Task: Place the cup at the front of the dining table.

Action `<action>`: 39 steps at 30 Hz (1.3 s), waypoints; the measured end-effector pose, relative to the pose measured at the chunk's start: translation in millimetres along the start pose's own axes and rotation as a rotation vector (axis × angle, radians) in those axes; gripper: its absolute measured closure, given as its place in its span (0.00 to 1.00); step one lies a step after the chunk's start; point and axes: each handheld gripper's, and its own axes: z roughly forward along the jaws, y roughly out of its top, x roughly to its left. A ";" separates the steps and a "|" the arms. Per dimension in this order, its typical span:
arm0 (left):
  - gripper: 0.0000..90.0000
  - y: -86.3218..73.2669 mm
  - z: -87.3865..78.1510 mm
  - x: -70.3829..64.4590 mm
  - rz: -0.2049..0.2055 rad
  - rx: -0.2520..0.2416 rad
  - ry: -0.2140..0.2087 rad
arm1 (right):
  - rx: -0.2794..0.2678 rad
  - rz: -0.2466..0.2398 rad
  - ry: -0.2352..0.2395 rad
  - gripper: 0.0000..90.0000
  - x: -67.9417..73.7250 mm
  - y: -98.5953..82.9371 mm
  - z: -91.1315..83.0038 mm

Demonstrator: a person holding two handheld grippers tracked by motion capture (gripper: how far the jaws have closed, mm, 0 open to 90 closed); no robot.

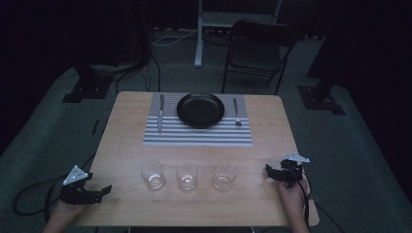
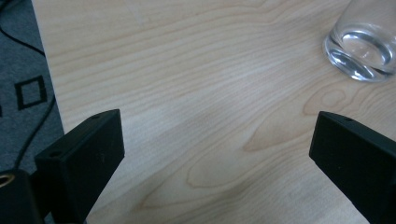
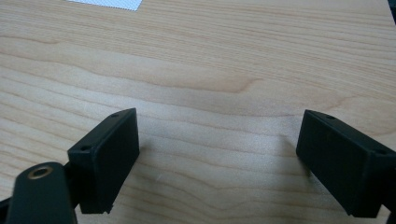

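— Where do the tools stand?
— Left tool (image 1: 97, 193) and right tool (image 1: 275, 174) both gape, holding nothing, low over the bench (image 1: 126, 141).
— And the glasses?
— Three in a row between them; the left glass (image 1: 153, 175) is nearest the left tool (clear, slick, breakable, I'd judge). Pinch the wall mid-height, gently.

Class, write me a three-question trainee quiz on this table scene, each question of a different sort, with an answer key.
1. How many glasses, counting the left glass, middle glass and right glass, stand in the row?
2. True or false: the knife lies on the black plate.
3. The left tongs are: A open, B shut on a glass, C shut on nothing.

Key: 1. three; 2. false, it lies on the striped mat; 3. A.
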 end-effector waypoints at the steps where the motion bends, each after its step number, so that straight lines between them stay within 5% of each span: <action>1: 0.04 0.0 0.0 0.0 0.000 0.000 0.000 | 0.000 0.000 0.000 0.14 0.0 0.0 0.0; 9: 0.04 15.5 -5.5 -7.7 0.035 -0.027 -0.048 | 0.000 0.000 0.000 0.14 0.0 0.0 0.0; 26: 0.05 42.2 -8.0 -24.3 0.125 -0.056 -0.079 | 0.000 0.000 0.000 0.14 0.0 0.0 0.0; 39: 0.05 64.6 -9.2 -44.3 0.203 -0.075 -0.157 | 0.000 0.000 0.000 0.14 0.0 0.0 0.0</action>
